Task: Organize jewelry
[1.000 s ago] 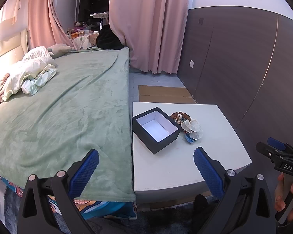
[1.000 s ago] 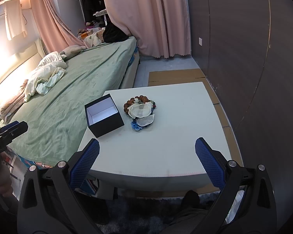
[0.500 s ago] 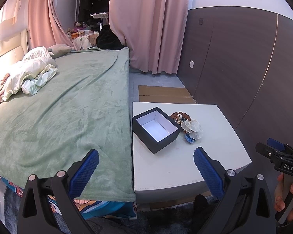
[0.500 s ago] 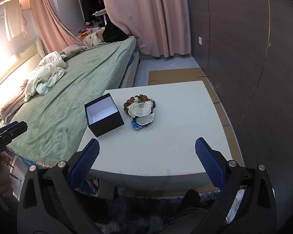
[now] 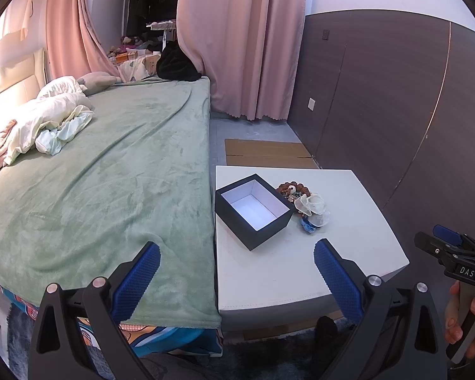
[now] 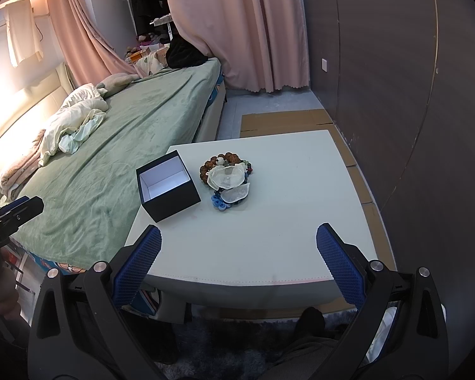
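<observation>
- Right wrist view puts the jewelry pile (image 6: pixel 227 183) where it lay a second ago: a heap of beads, pale shell-like pieces and a blue trinket on the white table (image 6: pixel 269 237), just beside the open black box (image 6: pixel 167 186), which holds nothing.
- Nothing has shifted between the earlier frames and now, so by my reading no sorting has begun.
- Right gripper (image 6: pixel 237 253) hangs short of the table's near edge, fingers spread wide, carrying nothing.
- Left gripper (image 5: pixel 237 269) likewise gapes wide, empty, over the seam between the green bed (image 5: pixel 110 174) and the table.
</observation>
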Motion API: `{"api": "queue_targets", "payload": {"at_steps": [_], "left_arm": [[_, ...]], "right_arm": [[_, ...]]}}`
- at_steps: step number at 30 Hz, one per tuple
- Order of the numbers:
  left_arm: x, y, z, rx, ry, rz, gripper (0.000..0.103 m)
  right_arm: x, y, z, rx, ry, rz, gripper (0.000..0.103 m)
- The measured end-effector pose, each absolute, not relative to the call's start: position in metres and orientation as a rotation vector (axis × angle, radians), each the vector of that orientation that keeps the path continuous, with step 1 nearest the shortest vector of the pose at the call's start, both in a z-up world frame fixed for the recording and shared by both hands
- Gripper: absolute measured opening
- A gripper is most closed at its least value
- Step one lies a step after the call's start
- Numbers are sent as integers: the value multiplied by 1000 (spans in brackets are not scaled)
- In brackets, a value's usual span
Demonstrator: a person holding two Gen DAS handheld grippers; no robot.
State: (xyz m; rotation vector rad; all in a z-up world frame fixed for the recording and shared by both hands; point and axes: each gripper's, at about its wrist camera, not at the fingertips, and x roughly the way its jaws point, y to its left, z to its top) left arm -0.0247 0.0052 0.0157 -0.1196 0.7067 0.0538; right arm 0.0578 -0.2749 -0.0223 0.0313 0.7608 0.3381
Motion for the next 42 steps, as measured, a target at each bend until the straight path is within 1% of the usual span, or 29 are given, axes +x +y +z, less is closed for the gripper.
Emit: {"api": "queue_targets", "payload": {"at_steps": [8,20,23,25,27,31,33,35,38,40,42], "left_arm": [[-15,3,9,-118,721,52,94],[18,-17,-9,-96,746,8,94],[27,-23,-11,-89,744,-6,90],[34,-27,-13,-88,746,-20,85],[42,-31,-17,-92,755,-37,82],[59,-41,-24,-91,770,-62,78],[68,-45,-27,-91,777,-75,76],[76,-49,-30,-91,782,-84,75],[86,-54,-33,-84,788,-92,74],[93,-56,-35,-82,796,-92,71],[100,-55,-38,-87,806,-88,69]], "right_arm": [[60,-278,-26,44,769,332,98],[94,-289,-44,63,827,324,98],[102,-290,-48,71,836,335,98],[109,-291,-50,80,844,345,98],[116,-291,-53,88,854,355,98],[131,-289,-57,102,872,376,98],[139,-288,-59,116,878,392,96],[147,-287,-62,121,889,403,88],[160,-282,-67,130,916,417,81],[170,-278,-70,138,935,423,77],[177,-274,-72,137,945,431,76]]}}
